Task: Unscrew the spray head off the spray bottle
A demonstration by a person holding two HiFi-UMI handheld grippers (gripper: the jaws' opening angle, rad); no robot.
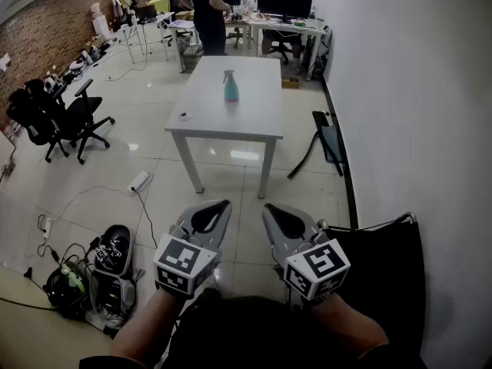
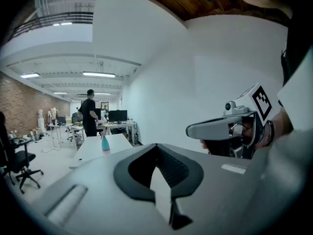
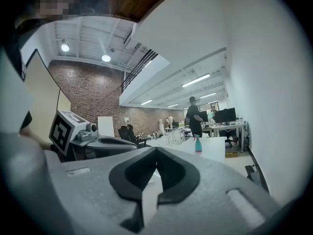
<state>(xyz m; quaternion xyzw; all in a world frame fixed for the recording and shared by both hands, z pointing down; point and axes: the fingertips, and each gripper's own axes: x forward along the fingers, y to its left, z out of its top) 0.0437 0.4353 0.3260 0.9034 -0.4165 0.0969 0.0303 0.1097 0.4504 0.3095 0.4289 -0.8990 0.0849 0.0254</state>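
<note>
Left gripper [image 1: 219, 208] was clenched shut with nothing between its jaws, held low in front of me. Spray bottle [image 1: 231, 87] stood well apart from it, straight ahead and far past both tips. It sat on the white table [image 1: 254, 125], near the middle of the top, toward the far end. Its long axis was upright, with the spray head [image 1: 228, 74] on top, not yet off as far as I could tell. Right gripper [image 1: 270, 211] was also clamped shut and empty, just beside the left. The bottle lined up slightly more with the left gripper, so I judged that one marginally nearer; both needed a walk forward first. Count: two grippers, one bottle, one spray head, one table.
</note>
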